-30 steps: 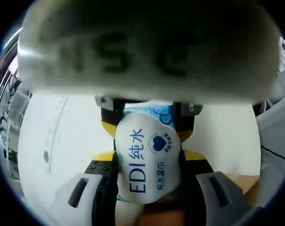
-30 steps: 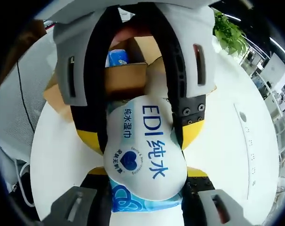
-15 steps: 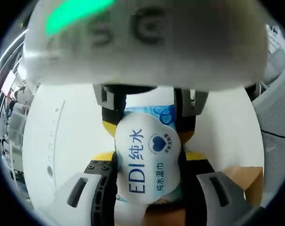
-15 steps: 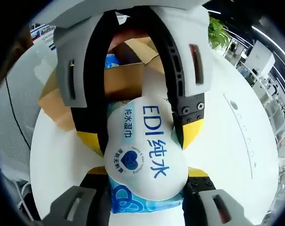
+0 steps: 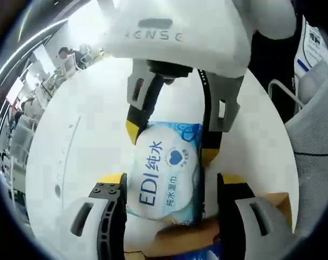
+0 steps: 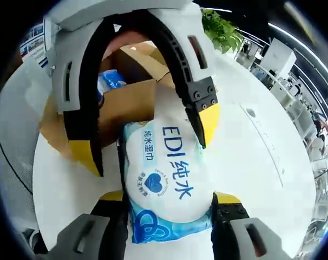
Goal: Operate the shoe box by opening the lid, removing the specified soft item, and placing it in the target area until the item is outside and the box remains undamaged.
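Right gripper view: the right gripper jaws stand spread either side of a soft, glossy wipes pack lying flat on the white table. At 12 o'clock the left gripper spreads wide; the cardboard shoe box gapes behind.

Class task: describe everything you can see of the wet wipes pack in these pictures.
The wet wipes pack is a soft white and light blue plastic pouch printed "EDI" with Chinese characters and a heart logo. It lies label-up on the white table, between the open jaws of both grippers, beside the cardboard box.
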Demonstrator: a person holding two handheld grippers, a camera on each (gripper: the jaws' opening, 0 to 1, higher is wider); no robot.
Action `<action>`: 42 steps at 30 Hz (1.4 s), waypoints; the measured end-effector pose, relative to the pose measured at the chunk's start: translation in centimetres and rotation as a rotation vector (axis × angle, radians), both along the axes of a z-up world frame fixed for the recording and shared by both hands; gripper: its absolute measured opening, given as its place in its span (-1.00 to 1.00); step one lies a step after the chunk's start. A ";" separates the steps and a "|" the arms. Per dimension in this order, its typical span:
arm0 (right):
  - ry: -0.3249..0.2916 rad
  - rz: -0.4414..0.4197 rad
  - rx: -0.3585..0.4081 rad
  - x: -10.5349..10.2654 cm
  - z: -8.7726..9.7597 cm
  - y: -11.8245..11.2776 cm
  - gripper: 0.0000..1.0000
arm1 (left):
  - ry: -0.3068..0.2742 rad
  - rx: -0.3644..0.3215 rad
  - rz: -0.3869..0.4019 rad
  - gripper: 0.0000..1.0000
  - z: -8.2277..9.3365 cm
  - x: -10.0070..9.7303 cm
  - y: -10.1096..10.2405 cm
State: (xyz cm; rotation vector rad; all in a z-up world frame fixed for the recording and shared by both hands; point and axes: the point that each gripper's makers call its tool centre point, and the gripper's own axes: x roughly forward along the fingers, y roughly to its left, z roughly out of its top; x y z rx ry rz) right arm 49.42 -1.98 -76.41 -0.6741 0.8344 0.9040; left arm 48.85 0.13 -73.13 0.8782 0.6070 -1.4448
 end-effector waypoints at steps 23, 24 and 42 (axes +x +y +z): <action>-0.093 -0.330 0.242 -1.1 6.8 0.4 0.28 | 0.051 -0.198 0.180 0.45 6.7 -0.9 2.9; -0.091 -0.333 0.246 -1.4 6.8 0.5 0.28 | 0.053 -0.205 0.190 0.45 6.9 -0.8 3.3; -0.117 -0.457 0.458 -2.3 9.9 3.8 0.41 | 0.069 -0.319 0.335 0.47 10.2 -1.4 10.2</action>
